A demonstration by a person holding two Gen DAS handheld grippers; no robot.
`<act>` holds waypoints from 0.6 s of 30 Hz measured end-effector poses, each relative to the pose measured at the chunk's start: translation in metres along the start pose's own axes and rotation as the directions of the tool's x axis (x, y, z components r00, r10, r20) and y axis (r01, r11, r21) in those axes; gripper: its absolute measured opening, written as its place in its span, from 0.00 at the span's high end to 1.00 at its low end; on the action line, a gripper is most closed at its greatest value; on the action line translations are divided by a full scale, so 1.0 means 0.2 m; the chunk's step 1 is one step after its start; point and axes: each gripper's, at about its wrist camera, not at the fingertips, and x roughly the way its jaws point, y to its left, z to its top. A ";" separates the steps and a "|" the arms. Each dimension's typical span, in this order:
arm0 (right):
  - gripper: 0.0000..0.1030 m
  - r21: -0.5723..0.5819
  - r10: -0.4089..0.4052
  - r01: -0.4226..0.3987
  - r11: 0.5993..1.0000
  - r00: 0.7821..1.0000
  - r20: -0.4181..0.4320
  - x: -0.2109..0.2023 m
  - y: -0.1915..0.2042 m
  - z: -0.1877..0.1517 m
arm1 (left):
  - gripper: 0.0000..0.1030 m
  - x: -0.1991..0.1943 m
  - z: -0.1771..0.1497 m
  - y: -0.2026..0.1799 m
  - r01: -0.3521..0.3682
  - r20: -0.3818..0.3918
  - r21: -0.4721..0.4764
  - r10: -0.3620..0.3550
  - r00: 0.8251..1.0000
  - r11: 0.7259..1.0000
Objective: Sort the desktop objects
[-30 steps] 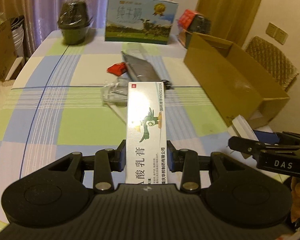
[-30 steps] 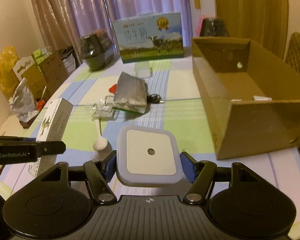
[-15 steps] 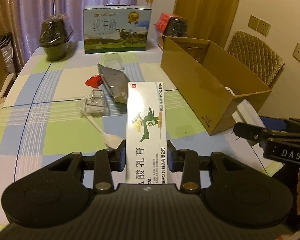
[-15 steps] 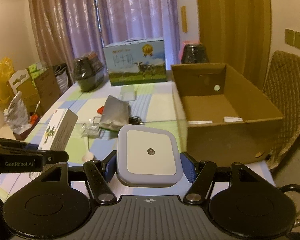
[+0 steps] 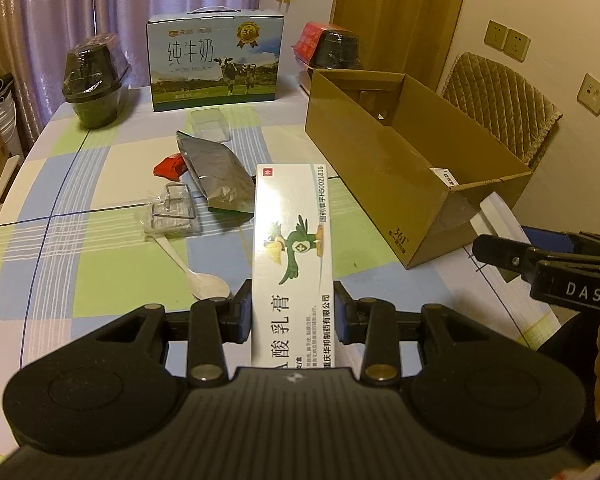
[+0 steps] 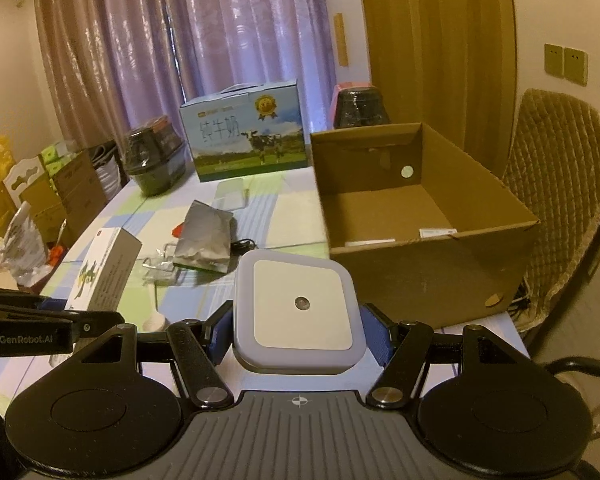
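The left gripper pinches a long white medicine box, held above the checked table. The right gripper clamps a square white night light, raised just before the open cardboard box standing at the table's right side.

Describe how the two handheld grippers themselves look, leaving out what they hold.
Both are matte black. The left gripper and the right gripper each have blue finger pads, a linkage with round metal pivot pins, two disc-shaped housings and a ribbed grey centre plate with a small crosshair mark. Seen side-on from the other camera, one body reads "GenRobot.AI" and the other "DAS" in white. No cables show on either.
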 end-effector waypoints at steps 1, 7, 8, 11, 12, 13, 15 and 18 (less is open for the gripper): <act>0.39 0.002 -0.001 0.001 1.000 1.000 0.002 0.00 -0.01 0.00 | 0.68 0.00 0.00 0.00 0.000 0.001 0.001 0.000 1.000 1.000; 0.39 0.008 -0.004 0.004 1.000 1.000 0.009 -0.01 -0.02 0.01 | 0.68 0.01 0.01 -0.01 0.003 0.001 0.005 -0.003 1.000 1.000; 0.39 0.010 -0.004 0.004 1.000 1.000 0.011 -0.01 -0.03 0.01 | 0.68 0.00 0.01 -0.02 0.002 0.001 0.006 -0.002 1.000 1.000; 0.39 0.015 -0.009 0.009 1.000 1.000 0.016 -0.02 -0.04 0.02 | 0.68 0.01 0.02 -0.03 0.005 0.001 0.007 -0.005 1.000 1.000; 0.39 0.017 -0.011 0.011 1.000 1.000 0.018 -0.02 -0.05 0.02 | 0.68 0.01 0.02 -0.03 0.006 0.001 0.007 -0.006 1.000 1.000; 0.39 0.019 -0.014 0.013 1.000 1.000 0.018 -0.02 -0.06 0.02 | 0.68 0.01 0.02 -0.03 0.008 0.002 0.009 -0.008 1.000 1.000; 0.39 0.024 -0.018 0.018 1.000 1.000 0.021 -0.03 -0.07 0.03 | 0.68 0.01 0.03 -0.04 0.012 0.002 0.009 -0.012 1.000 1.000; 0.39 0.025 -0.024 0.024 0.999 0.999 0.027 -0.04 -0.10 0.03 | 0.68 0.02 0.05 -0.06 0.021 0.002 0.014 -0.021 1.000 1.000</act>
